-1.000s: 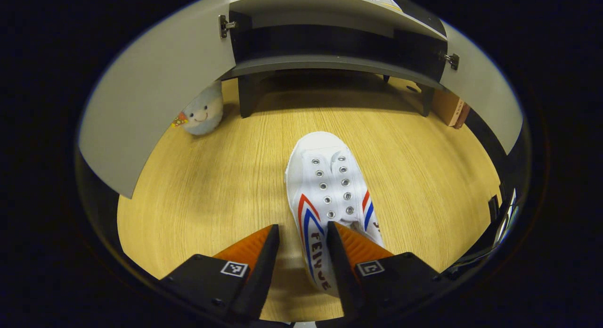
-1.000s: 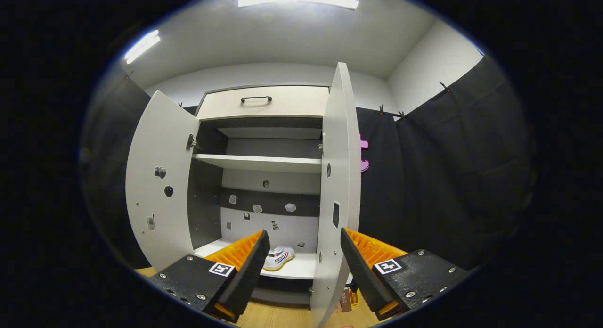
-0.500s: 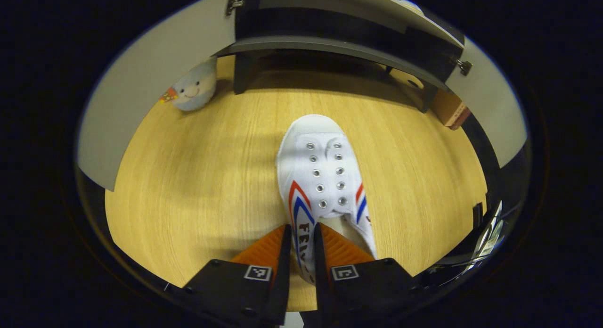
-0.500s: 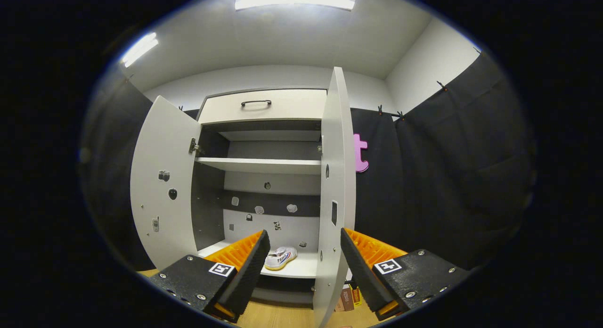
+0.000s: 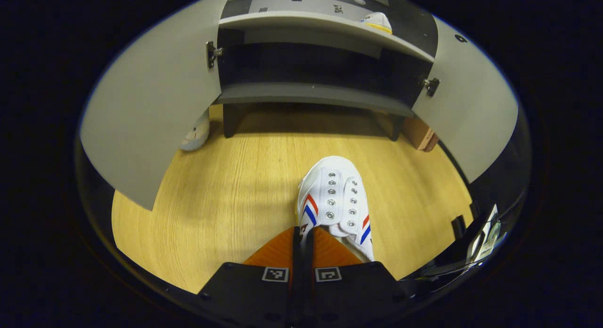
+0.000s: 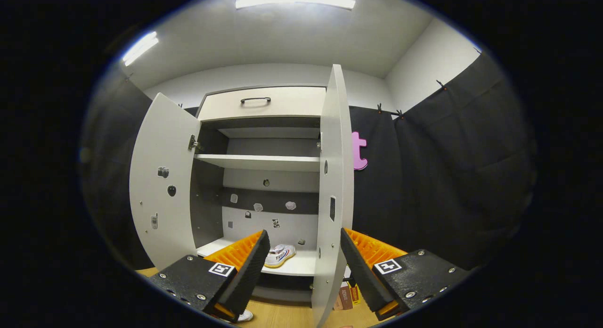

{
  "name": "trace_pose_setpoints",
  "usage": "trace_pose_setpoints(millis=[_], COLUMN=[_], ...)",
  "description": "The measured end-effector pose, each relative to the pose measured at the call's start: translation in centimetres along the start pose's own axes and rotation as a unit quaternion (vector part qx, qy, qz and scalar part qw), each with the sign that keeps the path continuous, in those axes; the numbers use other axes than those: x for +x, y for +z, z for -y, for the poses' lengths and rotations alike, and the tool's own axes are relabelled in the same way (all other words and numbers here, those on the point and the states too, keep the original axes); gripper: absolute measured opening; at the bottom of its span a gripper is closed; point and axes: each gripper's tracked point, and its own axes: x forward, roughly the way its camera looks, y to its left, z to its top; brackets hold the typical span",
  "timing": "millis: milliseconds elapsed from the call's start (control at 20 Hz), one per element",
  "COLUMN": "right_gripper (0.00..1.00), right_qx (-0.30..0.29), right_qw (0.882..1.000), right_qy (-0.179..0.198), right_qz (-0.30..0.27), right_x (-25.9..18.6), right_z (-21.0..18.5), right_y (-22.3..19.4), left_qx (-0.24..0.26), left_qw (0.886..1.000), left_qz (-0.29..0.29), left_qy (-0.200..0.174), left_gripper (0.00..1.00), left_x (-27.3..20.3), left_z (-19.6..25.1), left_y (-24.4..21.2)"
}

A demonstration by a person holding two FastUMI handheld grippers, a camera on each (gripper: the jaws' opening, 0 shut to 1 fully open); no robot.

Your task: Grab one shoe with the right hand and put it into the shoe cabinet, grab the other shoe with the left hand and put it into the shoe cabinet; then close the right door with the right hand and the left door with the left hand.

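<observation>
White canvas is pinched at the heel collar of the second shoe by the left gripper, its fingers pressed together on that thin edge, apparently so the shoe hangs toe-forward toward the shoe cabinet. Its mate, the first shoe, already sits near the front edge of the bottom shelf. Spread wide and empty, the right gripper faces the open right door. Pale wood floor lies below; dark cloth walls the booth.
</observation>
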Motion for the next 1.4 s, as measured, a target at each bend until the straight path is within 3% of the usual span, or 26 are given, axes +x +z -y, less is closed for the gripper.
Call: trace_pose_setpoints(millis=[100,200,250,300,500,800,1000,1400], right_gripper=[0.87,0.92,0.88,0.92,0.92,0.92,0.92,0.92], right_qx=[-0.005,-0.012,-0.015,-0.017,-0.019,-0.02,-0.026,-0.035], right_qw=[1.0,1.0,1.0,0.999,0.999,0.997,0.997,0.995], right_qy=[-0.001,-0.002,-0.002,-0.002,0.0,0.001,-0.006,-0.049], right_qz=[0.008,0.019,0.025,0.029,0.048,0.074,0.076,0.073], right_x=[-0.3,-0.6,-0.7,-0.8,-1.2,-1.7,-2.0,-2.8], right_z=[0.2,0.4,0.5,0.5,0.6,0.7,1.1,4.1], right_y=[0.5,1.2,1.5,1.8,3.0,4.8,5.2,5.8], left_qx=[-0.013,-0.024,-0.025,-0.023,-0.027,-0.042,-0.057,-0.089], left_qw=[0.999,0.997,0.996,0.994,0.985,0.97,0.964,0.966], left_qz=[0.029,0.055,0.074,0.092,0.162,0.237,0.26,0.236], left_qy=[-0.023,-0.042,-0.044,-0.047,-0.056,-0.021,0.012,0.057], left_gripper=[0.06,0.06,0.06,0.06,0.06,0.06,0.06,0.06], left_x=[-2.7,-6.3,-8.0,-10.4,-18.6,-27.2,-33.4,-37.3], left_z=[0.0,-0.3,-0.8,-1.5,-4.4,-6.9,-9.4,-12.4], left_y=[4.0,7.4,10.4,12.9,23.8,34.6,38.1,40.2])
